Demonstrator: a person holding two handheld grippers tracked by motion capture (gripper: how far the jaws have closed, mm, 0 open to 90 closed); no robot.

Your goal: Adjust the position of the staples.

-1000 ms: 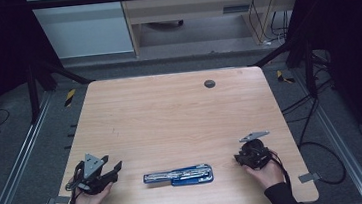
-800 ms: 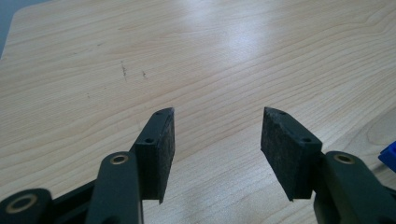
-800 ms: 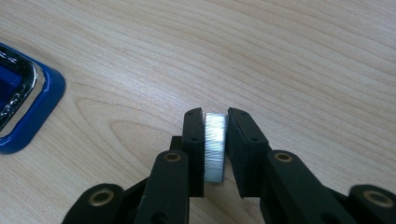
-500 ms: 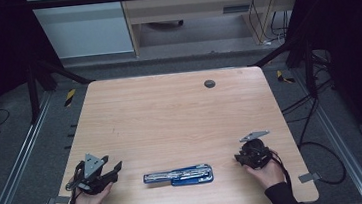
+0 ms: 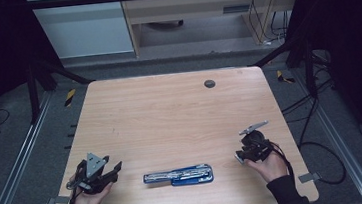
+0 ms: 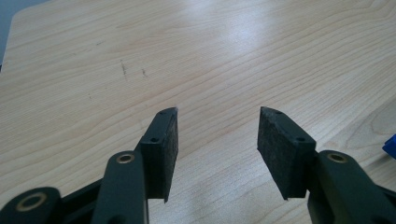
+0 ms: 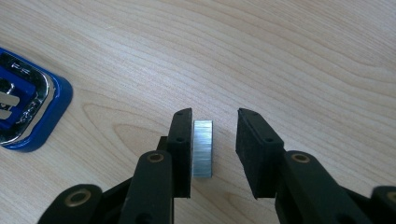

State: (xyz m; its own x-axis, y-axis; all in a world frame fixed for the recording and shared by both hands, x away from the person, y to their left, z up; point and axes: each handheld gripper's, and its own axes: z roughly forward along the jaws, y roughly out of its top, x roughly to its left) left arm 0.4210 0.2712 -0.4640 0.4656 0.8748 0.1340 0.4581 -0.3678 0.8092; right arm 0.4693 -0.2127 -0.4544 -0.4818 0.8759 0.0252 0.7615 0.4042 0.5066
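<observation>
The blue stapler [image 5: 178, 175] lies open on the table [image 5: 170, 118] between both hands, not loaded yet. The right gripper [image 7: 214, 140] has just been opening, the staple strip [image 7: 202, 148] leaning on one pad; the left gripper [image 6: 217, 140], empty, has been closing slightly

Dark sleeves are covering both forearms. Each hand is gripping a black gripper, the left gripper [image 5: 106, 172] and right gripper [image 5: 239, 156], showing brass-coloured rivets, rough dark pads, grey three-cornered top plates and trailing black cables.
</observation>
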